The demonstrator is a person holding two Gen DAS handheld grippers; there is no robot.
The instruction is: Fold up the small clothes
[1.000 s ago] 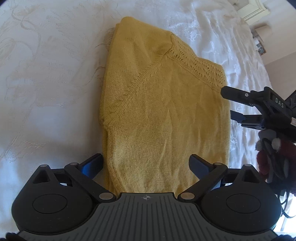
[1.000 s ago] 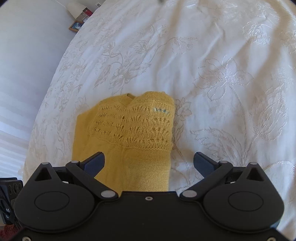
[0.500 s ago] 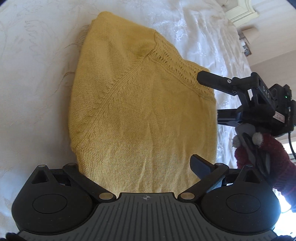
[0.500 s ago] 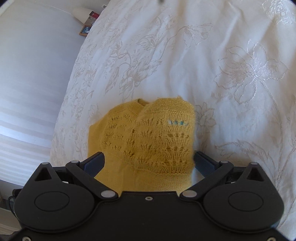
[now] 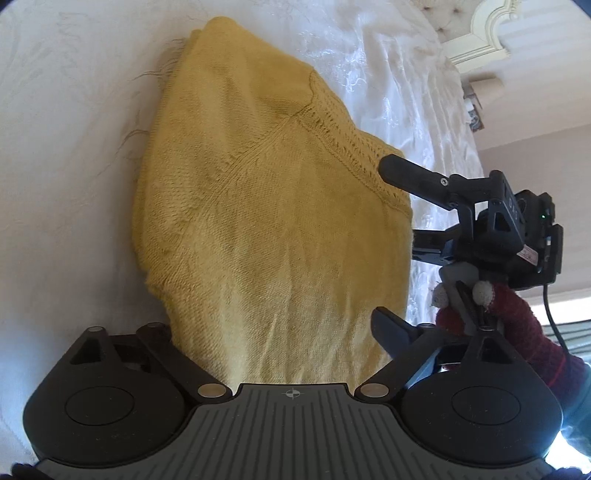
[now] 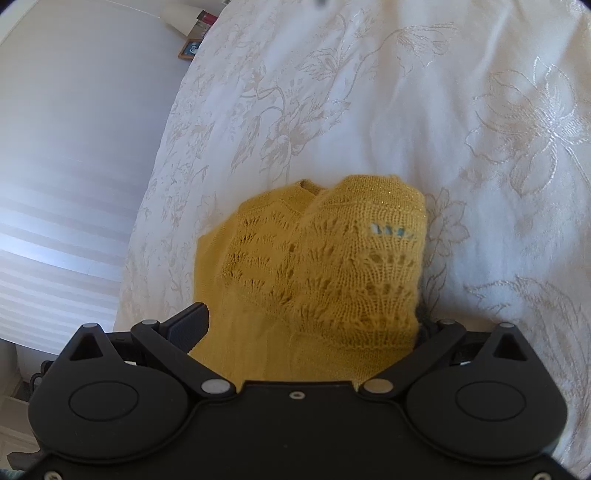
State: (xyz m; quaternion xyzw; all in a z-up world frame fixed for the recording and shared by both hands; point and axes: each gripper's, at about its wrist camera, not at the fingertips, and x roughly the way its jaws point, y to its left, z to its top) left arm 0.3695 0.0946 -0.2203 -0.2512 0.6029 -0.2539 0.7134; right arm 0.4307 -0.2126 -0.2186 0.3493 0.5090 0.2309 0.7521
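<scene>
A folded mustard-yellow knit sweater (image 5: 266, 206) lies on a white flowered bedspread (image 5: 66, 155). My left gripper (image 5: 273, 328) straddles its plain near end and its jaws are closing. Its right finger (image 5: 391, 332) stands at the fabric's edge; the left finger is hidden by the knit. In the right wrist view the sweater's lace yoke (image 6: 332, 266) fills the gap of my right gripper (image 6: 306, 321), which is open, its right finger hidden behind the fabric. Seen from the left wrist, the right gripper (image 5: 402, 210) has one finger over the yoke corner and one beside it.
A hand in a dark red glove (image 5: 517, 325) holds the right gripper. The bedspread (image 6: 406, 110) stretches far beyond the sweater; its edge drops off at the left beside a pale wall (image 6: 74, 147). A cream carved headboard (image 5: 480, 33) stands at the top right.
Both grippers have closed in on the sweater, so it now sits between their fingers. The right gripper slid over the yoke corner. The left jaws have narrowed slightly.
</scene>
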